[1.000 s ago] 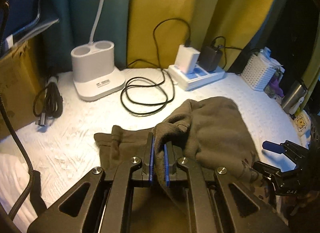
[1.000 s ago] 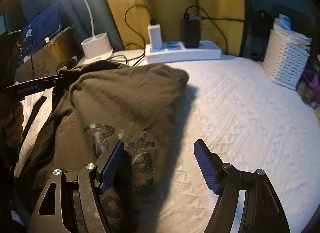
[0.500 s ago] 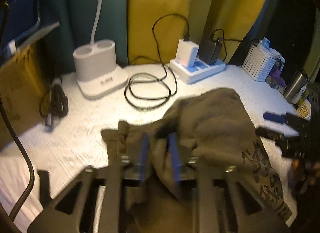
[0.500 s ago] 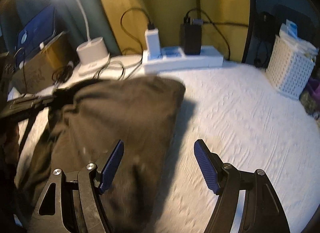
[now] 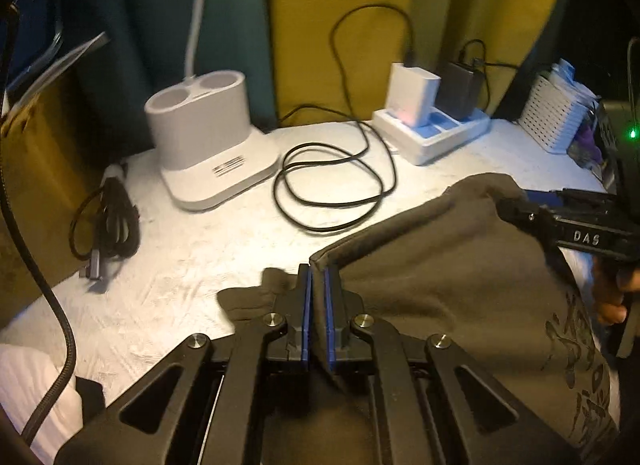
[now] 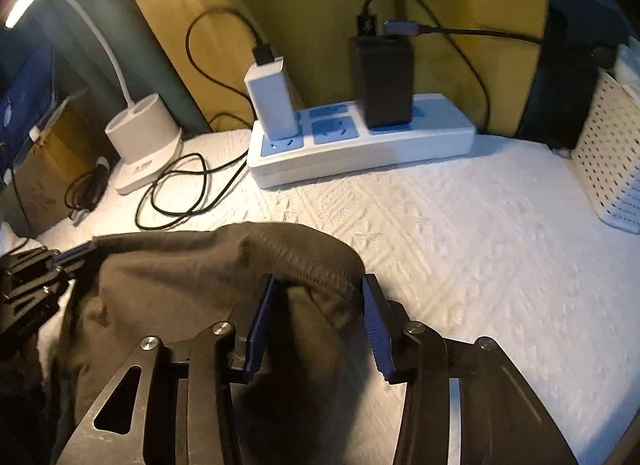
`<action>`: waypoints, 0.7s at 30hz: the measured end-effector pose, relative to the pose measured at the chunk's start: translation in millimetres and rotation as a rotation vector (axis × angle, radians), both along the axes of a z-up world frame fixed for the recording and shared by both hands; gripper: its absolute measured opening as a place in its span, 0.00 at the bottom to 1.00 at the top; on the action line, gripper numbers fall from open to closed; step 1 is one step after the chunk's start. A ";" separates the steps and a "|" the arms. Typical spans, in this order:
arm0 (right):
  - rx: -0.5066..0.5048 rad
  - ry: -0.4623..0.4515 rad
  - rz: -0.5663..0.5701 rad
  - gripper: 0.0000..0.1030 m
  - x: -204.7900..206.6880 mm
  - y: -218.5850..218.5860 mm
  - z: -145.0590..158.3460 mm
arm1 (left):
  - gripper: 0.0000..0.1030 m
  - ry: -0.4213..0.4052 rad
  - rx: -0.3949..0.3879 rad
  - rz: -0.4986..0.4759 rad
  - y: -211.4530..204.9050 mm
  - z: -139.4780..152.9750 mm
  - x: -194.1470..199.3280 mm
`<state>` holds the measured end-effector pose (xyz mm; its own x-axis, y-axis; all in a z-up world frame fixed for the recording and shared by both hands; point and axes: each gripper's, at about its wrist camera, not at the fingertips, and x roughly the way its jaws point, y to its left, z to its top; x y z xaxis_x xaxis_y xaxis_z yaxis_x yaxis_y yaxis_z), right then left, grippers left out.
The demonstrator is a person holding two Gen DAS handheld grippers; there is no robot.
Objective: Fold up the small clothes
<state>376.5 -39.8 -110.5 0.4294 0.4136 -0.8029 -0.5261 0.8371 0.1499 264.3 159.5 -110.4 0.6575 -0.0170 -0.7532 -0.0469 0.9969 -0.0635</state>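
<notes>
A small brown garment with a dark print (image 5: 440, 277) lies partly lifted on the white textured cloth (image 5: 168, 277). My left gripper (image 5: 317, 293) is shut on the garment's left corner edge. My right gripper (image 6: 320, 305) straddles the garment's other folded corner (image 6: 304, 257); its jaws are partly open, with fabric bunched between them and gaps at the pads. In the left wrist view the right gripper (image 5: 520, 201) sits at the garment's far right corner. In the right wrist view the left gripper (image 6: 76, 255) holds the far left edge.
A white lamp base (image 5: 208, 153), coiled black cable (image 5: 332, 189) and white power strip with chargers (image 6: 360, 145) stand at the back. A bundled cable (image 5: 108, 225) and cardboard box (image 5: 32, 185) are left. A white perforated basket (image 6: 612, 153) is right.
The right gripper moved forward over the garment's far corner and its jaws narrowed around the fabric. The left gripper kept its grip and the garment's edge stretched between the two.
</notes>
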 end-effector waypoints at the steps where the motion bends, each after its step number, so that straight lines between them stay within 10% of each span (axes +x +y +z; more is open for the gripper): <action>1: -0.003 -0.004 0.003 0.44 0.0 1.7 -0.2 | 0.04 0.000 0.001 0.001 0.2 0.8 -1.5; 15: -0.014 -0.044 -0.024 0.44 -31.7 -16.3 32.0 | 0.08 -0.043 -0.036 0.001 -7.3 34.1 -45.5; 21: -0.032 -0.064 -0.012 0.44 -63.8 -27.4 42.4 | 0.55 -0.043 -0.085 -0.036 -23.2 38.8 -74.8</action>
